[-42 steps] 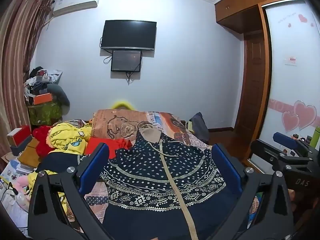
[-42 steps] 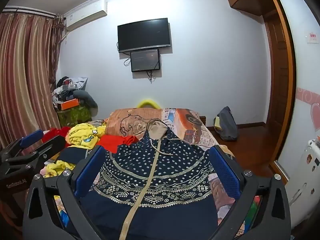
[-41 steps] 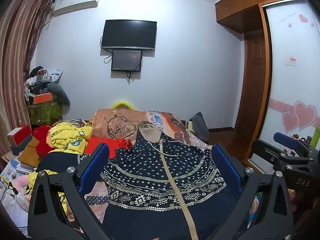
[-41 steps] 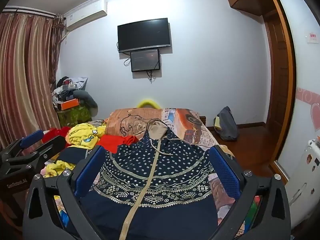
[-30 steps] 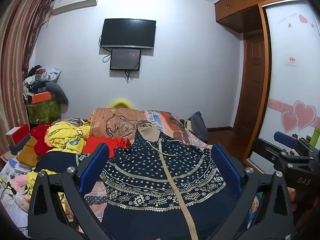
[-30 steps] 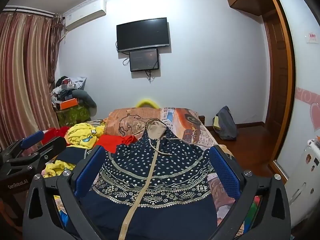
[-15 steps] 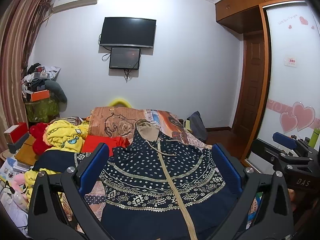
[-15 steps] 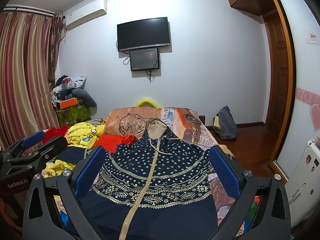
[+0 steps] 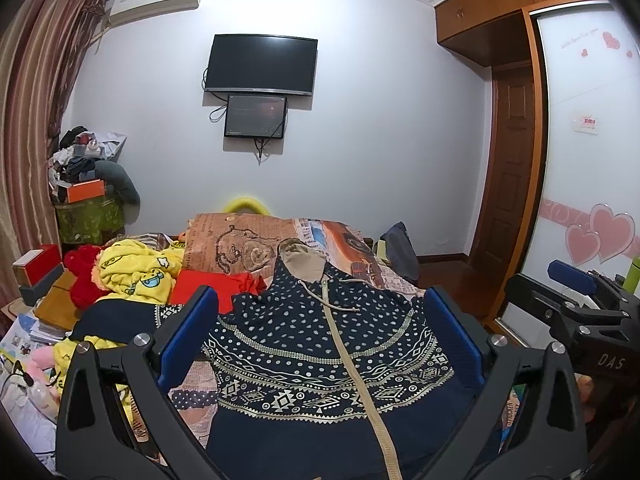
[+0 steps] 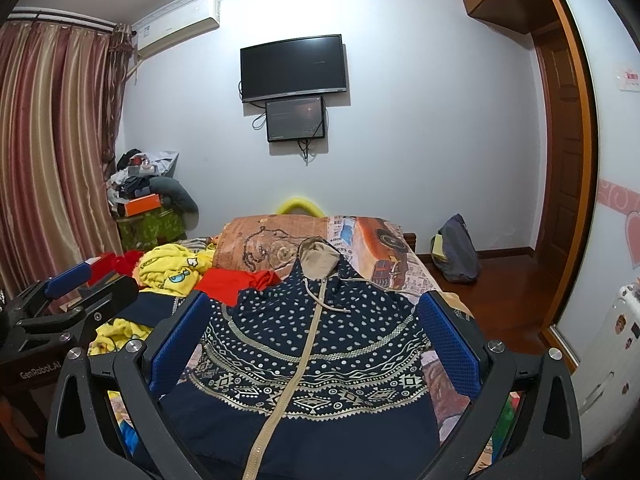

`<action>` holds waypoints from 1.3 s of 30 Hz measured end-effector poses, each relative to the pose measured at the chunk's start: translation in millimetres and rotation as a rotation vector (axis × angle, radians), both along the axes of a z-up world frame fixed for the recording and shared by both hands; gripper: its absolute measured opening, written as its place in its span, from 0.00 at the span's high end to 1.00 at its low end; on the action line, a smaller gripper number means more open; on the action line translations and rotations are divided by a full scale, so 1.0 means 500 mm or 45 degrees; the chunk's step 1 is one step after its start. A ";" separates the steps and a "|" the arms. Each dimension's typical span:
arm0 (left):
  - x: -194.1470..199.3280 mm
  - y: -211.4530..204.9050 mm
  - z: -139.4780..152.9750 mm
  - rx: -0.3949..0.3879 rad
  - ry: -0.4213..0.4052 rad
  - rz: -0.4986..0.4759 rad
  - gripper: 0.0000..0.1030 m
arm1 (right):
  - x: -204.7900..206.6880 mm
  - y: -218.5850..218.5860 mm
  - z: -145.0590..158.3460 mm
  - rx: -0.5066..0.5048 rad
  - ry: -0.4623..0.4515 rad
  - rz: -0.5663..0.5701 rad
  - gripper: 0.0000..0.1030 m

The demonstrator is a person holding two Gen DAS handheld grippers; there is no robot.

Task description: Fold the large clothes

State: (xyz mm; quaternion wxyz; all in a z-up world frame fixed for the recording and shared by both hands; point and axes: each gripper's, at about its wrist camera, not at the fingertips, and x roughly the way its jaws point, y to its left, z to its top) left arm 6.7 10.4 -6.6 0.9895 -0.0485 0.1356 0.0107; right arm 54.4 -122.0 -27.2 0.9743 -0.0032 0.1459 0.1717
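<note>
A navy hooded jacket (image 9: pixel 320 344) with white dots, a patterned band and a beige zip lies spread flat on the bed, hood towards the far wall. It also shows in the right wrist view (image 10: pixel 316 348). My left gripper (image 9: pixel 320 332) is open and empty, held above the jacket's near half. My right gripper (image 10: pixel 316 336) is open and empty, held above the same part. Each gripper shows at the edge of the other's view: the right gripper (image 9: pixel 576 312) and the left gripper (image 10: pixel 68 304).
A yellow garment (image 9: pixel 136 268), a red garment (image 9: pixel 216 284) and a dark garment (image 9: pixel 116 320) lie piled on the bed's left. The printed bedspread (image 9: pixel 248 240) covers the far end. A backpack (image 10: pixel 456 256) sits on the floor at right. A wardrobe (image 9: pixel 588 184) stands right.
Both views have shifted very slightly; the left camera has tilted up a touch. The jacket and both open grippers stay as they were.
</note>
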 end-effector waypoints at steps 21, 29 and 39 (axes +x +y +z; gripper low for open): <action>0.004 0.004 -0.002 -0.010 0.011 0.006 0.00 | 0.004 -0.001 -0.006 0.010 0.012 0.000 0.00; 0.006 0.001 -0.003 -0.012 0.017 0.003 0.00 | 0.006 -0.001 -0.006 0.018 0.020 -0.003 0.00; 0.017 0.005 -0.010 -0.016 0.037 0.003 0.00 | 0.017 0.000 -0.010 0.017 0.041 -0.009 0.00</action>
